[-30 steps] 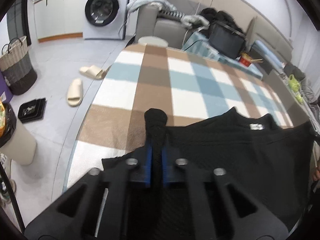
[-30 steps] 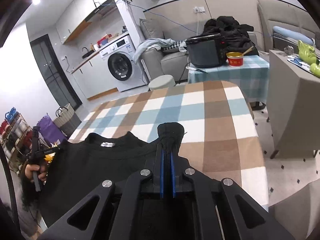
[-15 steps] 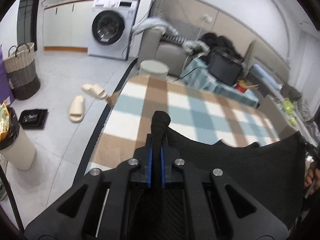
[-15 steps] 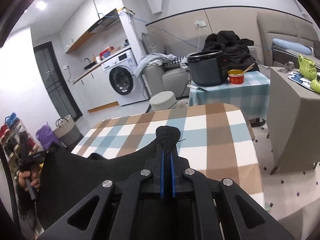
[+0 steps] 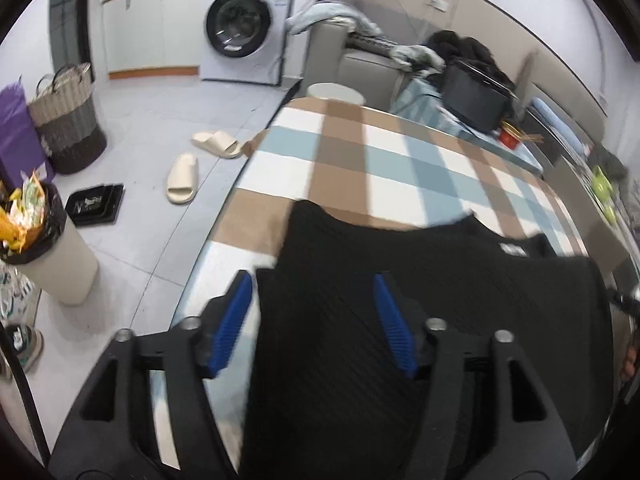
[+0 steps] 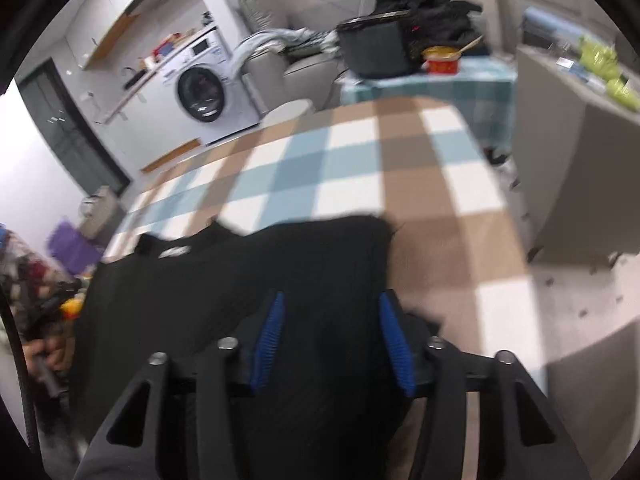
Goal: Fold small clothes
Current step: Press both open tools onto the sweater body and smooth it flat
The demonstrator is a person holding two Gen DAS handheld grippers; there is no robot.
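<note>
Black ribbed top (image 5: 420,320) lies on checked tablecloth (image 5: 400,160) at near edge of table, neck label facing up. Left tool (image 5: 314,320) jaws opening, blue pads clear of fabric lying between them. Right tool (image 6: 330,338) likewise opening, top's right edge between pads, not gripped.

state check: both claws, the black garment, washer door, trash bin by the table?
left claw: jaws opening, blue pads clear of the cloth, nothing gripped
right claw: jaws opening, pads off the cloth
black garment: released, spread on the checked table, collar label showing
washing machine: door shut
trash bin: overfull, wrappers above the rim
</note>
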